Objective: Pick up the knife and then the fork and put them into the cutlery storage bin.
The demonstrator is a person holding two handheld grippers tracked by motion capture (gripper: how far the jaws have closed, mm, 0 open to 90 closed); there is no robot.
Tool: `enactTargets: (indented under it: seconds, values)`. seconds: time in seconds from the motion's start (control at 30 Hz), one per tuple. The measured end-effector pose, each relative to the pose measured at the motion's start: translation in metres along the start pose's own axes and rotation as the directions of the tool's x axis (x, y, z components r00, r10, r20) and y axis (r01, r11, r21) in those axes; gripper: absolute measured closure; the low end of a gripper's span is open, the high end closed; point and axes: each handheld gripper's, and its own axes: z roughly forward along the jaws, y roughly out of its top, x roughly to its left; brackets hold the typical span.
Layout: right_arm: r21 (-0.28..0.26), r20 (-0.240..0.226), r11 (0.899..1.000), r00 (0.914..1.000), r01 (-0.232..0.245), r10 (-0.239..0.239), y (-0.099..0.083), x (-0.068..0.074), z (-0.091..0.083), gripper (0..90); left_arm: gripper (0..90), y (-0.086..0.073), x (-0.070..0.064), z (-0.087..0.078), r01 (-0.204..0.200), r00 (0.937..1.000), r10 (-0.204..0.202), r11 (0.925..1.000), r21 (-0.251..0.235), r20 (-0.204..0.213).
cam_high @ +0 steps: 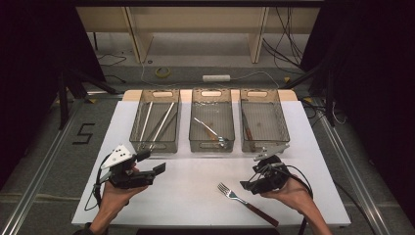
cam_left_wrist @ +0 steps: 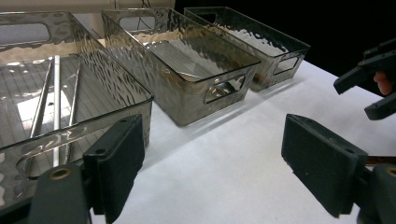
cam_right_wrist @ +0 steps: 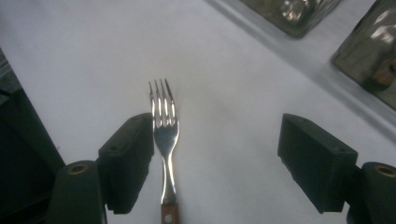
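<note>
**Fork between my open right fingers**

My right gripper (cam_right_wrist: pixel 217 163) hovers with fingers spread wide, the fork (cam_right_wrist: pixel 163 126) lying flat on the white counter (cam_right_wrist: pixel 93 56) close beside one of them. My left gripper (cam_left_wrist: pixel 210 172) gapes empty near the bins (cam_left_wrist: pixel 187 70).

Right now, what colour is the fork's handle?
Brown, like wood, on the fork; its tines are shiny silver. The high view shows it best.
</note>
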Motion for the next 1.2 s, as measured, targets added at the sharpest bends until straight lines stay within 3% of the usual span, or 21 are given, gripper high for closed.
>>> enactTargets:
  seconds: [0.37, 0.73, 1.2]
  values:
    - [0.111, -0.01, 0.992, 0.9986, 0.052, -0.051, -0.015, 0.012, 0.003, 36.9, 20.8, 0.0, 0.0, 0.0, -0.001, 1.0, 0.001, 1.0, 0.0, -0.001]
    - [0.23, -0.013, 0.97, 0.9965, 0.083, -0.082, -0.029, 0.019, 0.009, 46.8, 20.8, 0.0, 0.0, 0.0, -0.001, 1.0, 0.001, 1.0, 0.002, -0.001]
    - [0.304, -0.017, 0.944, 0.9916, 0.127, -0.128, -0.04, 0.027, 0.018, 59.7, 20.8, 0.0, 0.0, 0.0, -0.001, 1.0, 0.001, 1.0, 0.001, 0.0]
